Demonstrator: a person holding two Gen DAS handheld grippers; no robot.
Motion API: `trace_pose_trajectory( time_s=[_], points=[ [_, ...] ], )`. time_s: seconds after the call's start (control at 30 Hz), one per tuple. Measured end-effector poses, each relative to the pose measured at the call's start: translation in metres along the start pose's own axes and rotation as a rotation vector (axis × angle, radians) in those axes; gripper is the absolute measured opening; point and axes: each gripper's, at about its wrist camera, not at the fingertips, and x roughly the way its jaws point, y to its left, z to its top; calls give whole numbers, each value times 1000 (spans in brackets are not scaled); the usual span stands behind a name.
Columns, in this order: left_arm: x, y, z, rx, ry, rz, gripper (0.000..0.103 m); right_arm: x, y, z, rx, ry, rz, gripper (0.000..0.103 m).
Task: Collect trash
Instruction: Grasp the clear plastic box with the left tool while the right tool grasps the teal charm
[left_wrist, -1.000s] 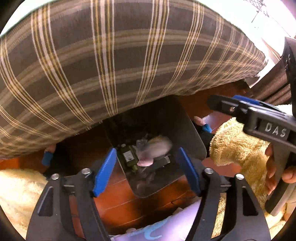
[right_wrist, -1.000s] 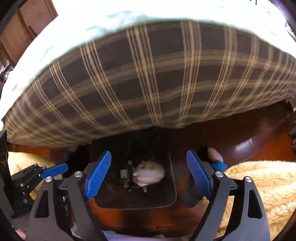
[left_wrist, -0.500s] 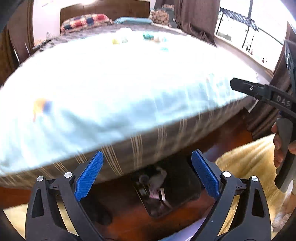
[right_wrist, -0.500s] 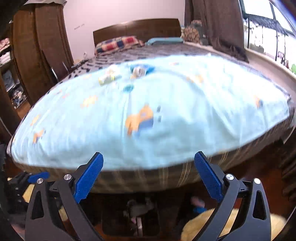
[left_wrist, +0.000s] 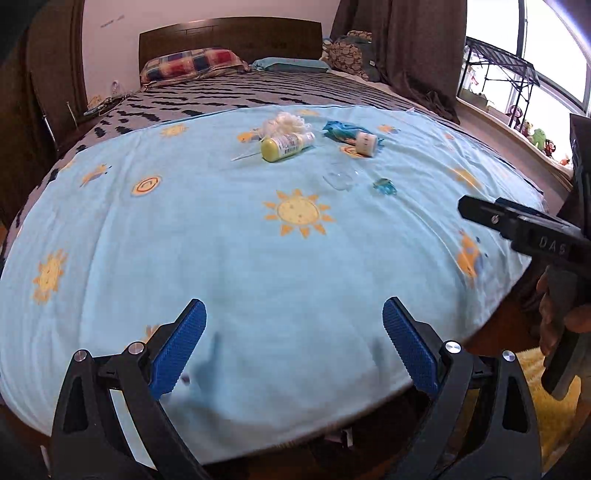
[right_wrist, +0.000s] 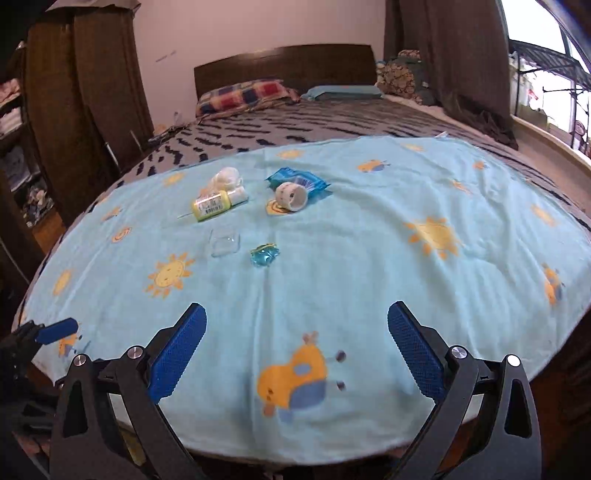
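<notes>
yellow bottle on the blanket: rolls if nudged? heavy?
The yellow bottle lies on its side and looks round, so it probably rolls if pushed sideways. The soft blue blanket should slow it. It appears small and plastic, likely light.

views: bin under bed gone | now: blue blanket (left_wrist: 229, 258) top, yellow bottle (right_wrist: 212, 205) visible

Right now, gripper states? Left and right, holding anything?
Left gripper: open, empty, above the blanket.
Right gripper: open, empty, above the same blanket.
</notes>
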Motion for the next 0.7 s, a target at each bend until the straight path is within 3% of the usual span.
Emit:
trace_pose_trajectory(
  time_s=[0.17, 0.27, 0.53, 0.6, 0.7],
  points=[
    [21, 4, 14, -6, 30, -8, 91, 40, 8, 8, -18, 65, 18, 68],
    [34, 7, 19, -10, 50, -25, 91, 57, 12, 10, -34, 75, 25, 66],
    [59, 5, 33, -5, 58, -24, 91, 86, 23, 27, -101, 85, 15, 43],
    [64, 4, 38, -5, 58, -23, 91, 91, 25, 30, -124, 87, 4, 32],
    [71, 4, 47, -11, 55, -31, 91, 95, 22, 36, -114, 87, 9, 32]
  ],
)
